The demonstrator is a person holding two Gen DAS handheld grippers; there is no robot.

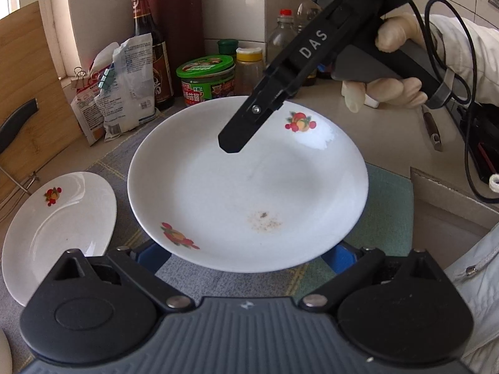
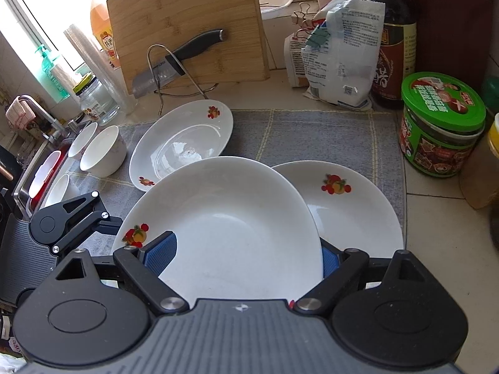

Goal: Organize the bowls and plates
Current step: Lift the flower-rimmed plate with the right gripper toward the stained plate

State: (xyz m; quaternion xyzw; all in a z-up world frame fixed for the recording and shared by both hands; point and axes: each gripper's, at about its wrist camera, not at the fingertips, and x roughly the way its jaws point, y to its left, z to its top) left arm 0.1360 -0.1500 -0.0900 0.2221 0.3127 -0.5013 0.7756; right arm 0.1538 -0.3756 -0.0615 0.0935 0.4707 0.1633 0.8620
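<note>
Several white plates with fruit prints lie on a grey cloth. In the left wrist view one plate (image 1: 246, 184) lies across my left gripper (image 1: 249, 257), whose blue pads sit wide apart under its near rim; a second plate (image 1: 59, 227) lies to the left. My right gripper (image 1: 230, 143) hangs over the plate's far half. In the right wrist view my right gripper (image 2: 249, 258) has a plate (image 2: 224, 227) between its blue pads, its near rim hidden. Another plate (image 2: 349, 208) lies partly under it and a third (image 2: 184, 143) lies behind. White bowls (image 2: 104, 151) stand at the left.
A cutting board (image 2: 187, 25) with a knife (image 2: 174, 62) leans on a rack at the back. Bagged goods (image 2: 336, 53), a sauce bottle (image 2: 393, 37) and a green-lidded jar (image 2: 443, 124) stand at the back right. A sink (image 2: 40, 171) is at the left.
</note>
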